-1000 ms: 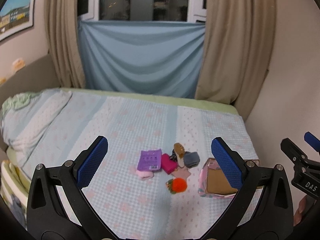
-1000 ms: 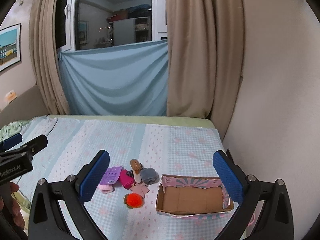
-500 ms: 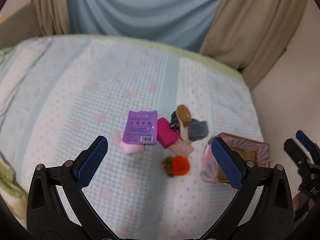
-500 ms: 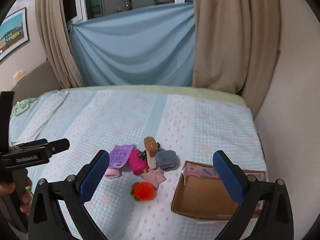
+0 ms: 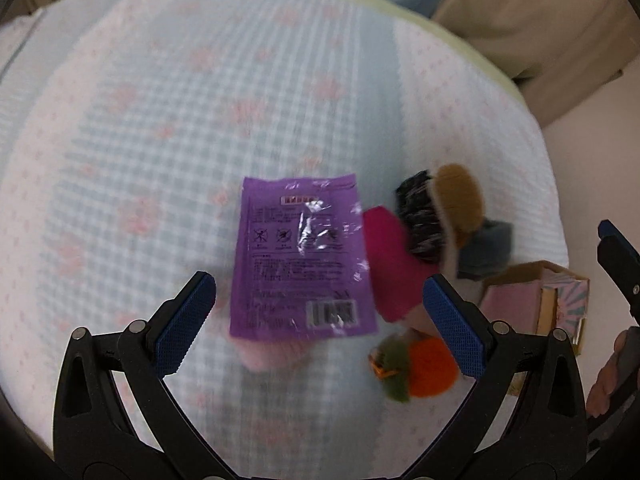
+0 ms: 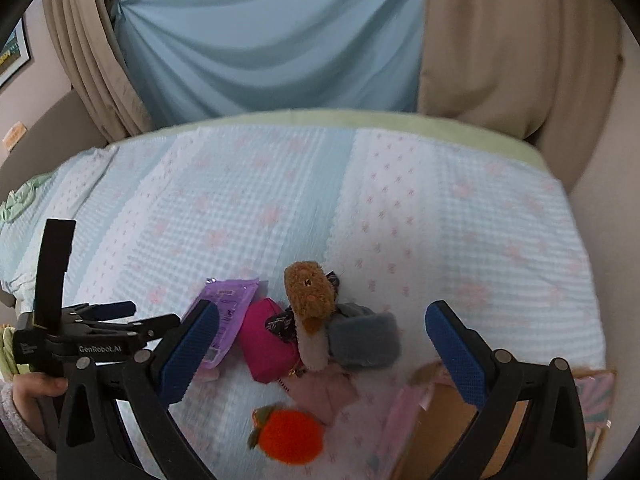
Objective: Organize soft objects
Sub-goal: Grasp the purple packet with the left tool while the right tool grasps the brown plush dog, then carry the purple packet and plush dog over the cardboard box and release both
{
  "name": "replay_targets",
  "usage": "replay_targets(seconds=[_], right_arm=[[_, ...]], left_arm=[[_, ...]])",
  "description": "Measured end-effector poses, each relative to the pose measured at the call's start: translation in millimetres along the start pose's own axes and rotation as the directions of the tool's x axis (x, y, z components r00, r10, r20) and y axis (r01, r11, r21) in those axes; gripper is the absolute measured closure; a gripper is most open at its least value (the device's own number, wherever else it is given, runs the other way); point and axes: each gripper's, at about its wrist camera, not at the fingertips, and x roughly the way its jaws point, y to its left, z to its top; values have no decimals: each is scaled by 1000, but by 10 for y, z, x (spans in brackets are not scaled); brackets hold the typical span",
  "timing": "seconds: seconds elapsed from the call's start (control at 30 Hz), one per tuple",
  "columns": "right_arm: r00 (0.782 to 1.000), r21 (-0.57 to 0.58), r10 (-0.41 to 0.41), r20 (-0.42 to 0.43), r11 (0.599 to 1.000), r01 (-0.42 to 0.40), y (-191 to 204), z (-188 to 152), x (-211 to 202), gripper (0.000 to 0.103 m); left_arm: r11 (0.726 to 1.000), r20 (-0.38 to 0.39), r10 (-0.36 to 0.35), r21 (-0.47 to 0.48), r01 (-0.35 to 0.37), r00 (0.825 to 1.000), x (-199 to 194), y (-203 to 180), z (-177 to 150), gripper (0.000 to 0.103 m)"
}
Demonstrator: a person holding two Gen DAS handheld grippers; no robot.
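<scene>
A purple packet (image 5: 304,256) lies on the bed over a pale pink soft item (image 5: 276,354). Beside it sit a magenta pouch (image 5: 390,260), a brown plush toy (image 6: 310,304), a grey soft roll (image 6: 364,338), a pink cloth (image 6: 324,394) and an orange plush fruit (image 6: 290,436). My left gripper (image 5: 318,324) hovers open just above the packet's near edge. My right gripper (image 6: 320,352) is open above the pile, nothing between its fingers. An open cardboard box (image 6: 452,428) lies at the lower right.
The bedspread (image 6: 280,200) is light blue and white with pink flowers. A blue sheet (image 6: 272,40) and beige curtains (image 6: 512,40) hang behind the bed. A hand (image 6: 36,388) holds the left gripper's handle at the left edge.
Both grippers have dropped down and forward toward the pile. The left one now looks steeply down on the purple packet; the right one has closed in on the plush toy.
</scene>
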Motion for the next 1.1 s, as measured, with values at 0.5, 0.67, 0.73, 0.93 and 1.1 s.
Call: replay_targets(seconds=[0.5, 0.67, 0.73, 0.93, 1.1], right_arm=[[973, -48, 143, -182, 987, -154, -4, 13, 1341, 49], [966, -45, 169, -195, 982, -181, -18, 1, 1516, 63], [967, -51, 164, -193, 983, -177, 8, -3, 1553, 64], [972, -50, 149, -183, 986, -161, 13, 13, 1574, 68], [976, -47, 136, -169, 988, -146, 29, 10, 1512, 70]], left_arm=[[999, -167, 29, 40, -23, 985, 1081, 158, -55, 9], [995, -181, 72, 80, -59, 981, 1236, 155, -86, 27], [993, -175, 85, 91, -70, 981, 1242, 151, -90, 40], [991, -171, 99, 108, -81, 980, 1131, 182, -5, 63], [991, -140, 84, 111, -68, 987, 949, 207, 59, 65]])
